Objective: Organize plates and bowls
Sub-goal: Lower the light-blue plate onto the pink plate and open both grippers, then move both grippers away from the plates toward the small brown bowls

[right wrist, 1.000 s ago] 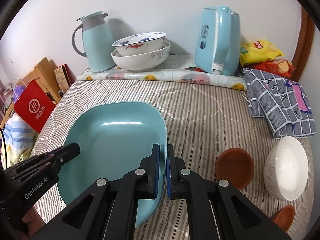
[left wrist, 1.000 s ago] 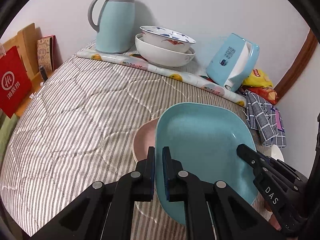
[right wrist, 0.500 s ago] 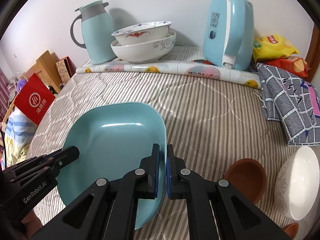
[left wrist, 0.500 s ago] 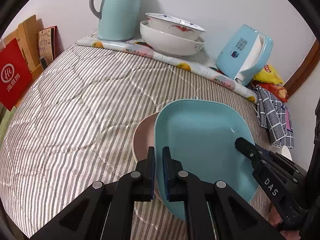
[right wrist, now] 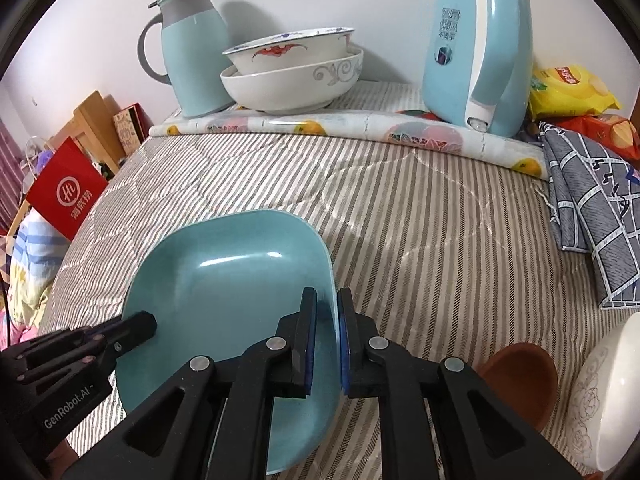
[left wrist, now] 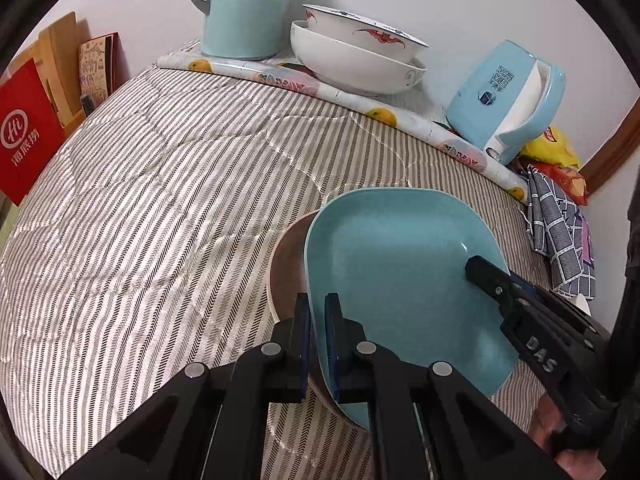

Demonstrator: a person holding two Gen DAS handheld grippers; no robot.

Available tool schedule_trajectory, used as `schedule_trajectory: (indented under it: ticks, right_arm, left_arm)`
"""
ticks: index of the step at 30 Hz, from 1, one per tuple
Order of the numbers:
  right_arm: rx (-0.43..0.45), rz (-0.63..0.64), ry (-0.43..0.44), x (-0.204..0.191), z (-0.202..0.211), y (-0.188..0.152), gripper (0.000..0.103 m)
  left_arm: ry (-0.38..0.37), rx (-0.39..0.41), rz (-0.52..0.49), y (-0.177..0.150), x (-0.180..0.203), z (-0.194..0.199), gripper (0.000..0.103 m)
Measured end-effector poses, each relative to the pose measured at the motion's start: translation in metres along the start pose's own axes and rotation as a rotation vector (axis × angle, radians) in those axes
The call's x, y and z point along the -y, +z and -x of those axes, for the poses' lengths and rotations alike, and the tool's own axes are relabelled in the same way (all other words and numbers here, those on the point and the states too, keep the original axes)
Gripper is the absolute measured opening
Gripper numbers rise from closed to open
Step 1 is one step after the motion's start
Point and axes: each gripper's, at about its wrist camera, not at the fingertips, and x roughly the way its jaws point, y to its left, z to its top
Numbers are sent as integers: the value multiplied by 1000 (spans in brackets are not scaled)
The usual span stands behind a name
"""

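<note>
**Inspector:** Your left gripper (left wrist: 316, 334) and right gripper (right wrist: 326, 334) each pinch an opposite rim of the teal plate (left wrist: 400, 272). Where does it sit?

**Operator:** Near the front edge of the surface, over a pink plate (left wrist: 286, 276).

**Inspector:** Stacked or not, you cannot tell from here. Judged progress: midway. Two bowls (right wrist: 292, 76) are nested at the back edge. Left for you: the white bowl (right wrist: 612, 396) and brown bowl (right wrist: 520, 376) at the front right corner.

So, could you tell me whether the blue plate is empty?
Empty: the blue plate shows only bare glaze, with the left gripper and right gripper clamping opposite rims.
</note>
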Motion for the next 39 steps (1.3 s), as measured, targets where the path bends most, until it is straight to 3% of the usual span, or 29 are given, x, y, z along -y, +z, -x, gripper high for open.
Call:
schedule_trajectory:
  ticks: [2, 4, 7, 16, 21, 23, 24, 27, 35, 39]
  right_arm:
    - [5, -27, 50, 4, 6, -1, 18]
    - [8, -26, 38, 7, 13, -3, 32]
    - [14, -18, -9, 12, 25, -9, 33]
    - [-8, -58, 52, 23, 49, -37, 33]
    - [17, -48, 61, 19, 53, -40, 33]
    - [13, -45, 73, 17, 48, -37, 23]
    - [11, -40, 80, 15, 46, -36, 11]
    - [17, -17, 64, 9, 38, -31, 6]
    - [-12, 21, 6, 3, 22, -16, 8]
    - [13, 8, 5, 9, 35, -16, 16]
  left_arm:
    - [3, 2, 5, 0, 0, 0, 8]
    - [4, -1, 12, 0, 1, 0, 8]
    - [-7, -8, 13, 1, 2, 0, 15]
    - [-20, 41, -17, -4, 12, 19, 45]
    - [-13, 41, -29, -10, 15, 25, 46]
    - [-13, 47, -22, -12, 12, 28, 46]
    - [-14, 48, -19, -13, 11, 29, 46]
    - [-12, 42, -14, -13, 7, 30, 46]
    - [-16, 58, -3, -5, 0, 31, 46]
    - [-23, 51, -8, -3, 4, 28, 46]
